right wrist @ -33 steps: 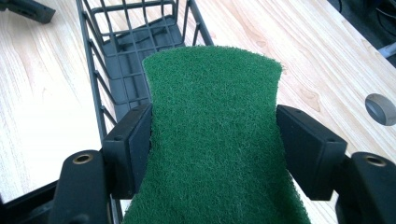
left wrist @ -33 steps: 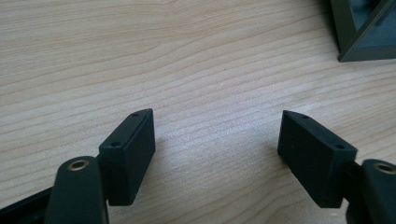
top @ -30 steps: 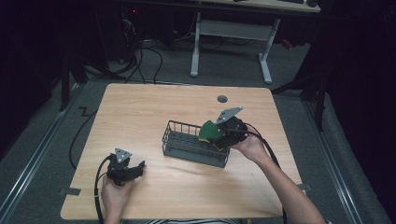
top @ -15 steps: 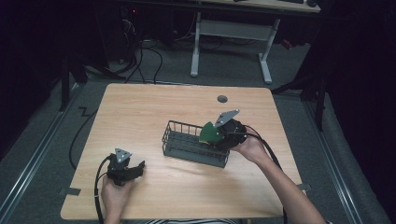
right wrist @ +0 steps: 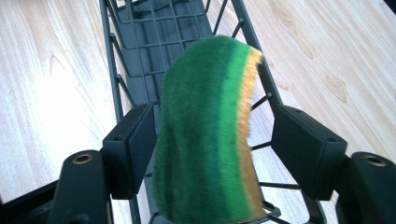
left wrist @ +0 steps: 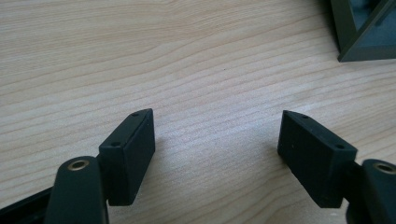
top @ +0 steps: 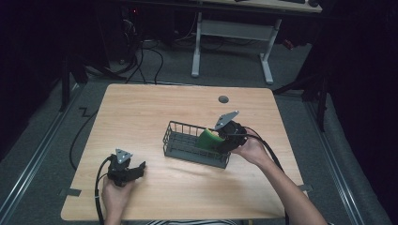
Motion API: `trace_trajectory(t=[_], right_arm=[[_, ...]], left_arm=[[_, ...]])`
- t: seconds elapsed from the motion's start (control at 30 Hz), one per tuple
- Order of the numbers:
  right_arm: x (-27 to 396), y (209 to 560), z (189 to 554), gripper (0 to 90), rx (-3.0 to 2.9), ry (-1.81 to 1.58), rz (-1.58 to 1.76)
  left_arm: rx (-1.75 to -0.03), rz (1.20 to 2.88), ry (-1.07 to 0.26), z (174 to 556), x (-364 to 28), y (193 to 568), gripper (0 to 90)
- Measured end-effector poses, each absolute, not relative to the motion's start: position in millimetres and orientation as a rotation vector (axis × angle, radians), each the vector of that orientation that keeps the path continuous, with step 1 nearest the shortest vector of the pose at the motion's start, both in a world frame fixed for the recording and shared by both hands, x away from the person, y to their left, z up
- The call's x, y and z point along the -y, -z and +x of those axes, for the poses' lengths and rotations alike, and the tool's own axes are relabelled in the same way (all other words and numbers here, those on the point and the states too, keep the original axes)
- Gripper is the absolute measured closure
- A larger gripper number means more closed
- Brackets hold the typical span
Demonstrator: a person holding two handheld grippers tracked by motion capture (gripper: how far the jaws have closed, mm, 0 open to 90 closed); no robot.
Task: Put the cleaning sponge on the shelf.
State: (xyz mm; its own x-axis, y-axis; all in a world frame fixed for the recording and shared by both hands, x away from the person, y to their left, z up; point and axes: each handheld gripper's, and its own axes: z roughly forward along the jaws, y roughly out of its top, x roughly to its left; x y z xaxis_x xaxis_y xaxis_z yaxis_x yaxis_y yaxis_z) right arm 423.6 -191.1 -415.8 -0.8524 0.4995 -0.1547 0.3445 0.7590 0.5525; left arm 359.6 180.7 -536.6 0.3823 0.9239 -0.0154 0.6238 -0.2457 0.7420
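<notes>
A green scouring sponge with a yellow backing stands on edge between the jaws of my right gripper, over the right end of a dark wire basket. The left jaw lies against the sponge; a gap shows between the sponge and the right jaw, so the gripper is open. From above, the sponge sits inside the basket at its right end, with the right gripper at it. My left gripper rests on the table near the front left, open and with nothing in it.
The wooden table has a round dark grommet near its far edge. A corner of the basket lies ahead and right of the left gripper. Cables trail off the table's front and right.
The right gripper and sponge have sunk lower into the basket's right end, and the jaws have parted from the sponge. The left gripper has stayed put.
</notes>
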Motion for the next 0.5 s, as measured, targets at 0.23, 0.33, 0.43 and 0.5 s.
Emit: trace_trajectory(t=[0.23,0.33,0.43,0.5], right_arm=[[199.2,413.9,423.8,35.2,-2.636,-0.853,0.697],[208.7,412.7,423.2,35.9,-2.609,-0.896,0.756],[217.9,409.1,422.0,37.1,-2.575,-0.931,0.789],[222.8,405.4,420.2,37.8,-2.551,-0.958,0.807]], left_arm=[[-1.328,1.971,-0.571,359.6,-180.7,536.6,28.1],[-1.328,1.971,-0.572,359.6,-180.7,536.6,28.1],[-1.328,1.972,-0.571,359.6,-180.6,536.6,28.1],[-1.328,1.971,-0.572,359.6,-180.6,536.6,28.1]])
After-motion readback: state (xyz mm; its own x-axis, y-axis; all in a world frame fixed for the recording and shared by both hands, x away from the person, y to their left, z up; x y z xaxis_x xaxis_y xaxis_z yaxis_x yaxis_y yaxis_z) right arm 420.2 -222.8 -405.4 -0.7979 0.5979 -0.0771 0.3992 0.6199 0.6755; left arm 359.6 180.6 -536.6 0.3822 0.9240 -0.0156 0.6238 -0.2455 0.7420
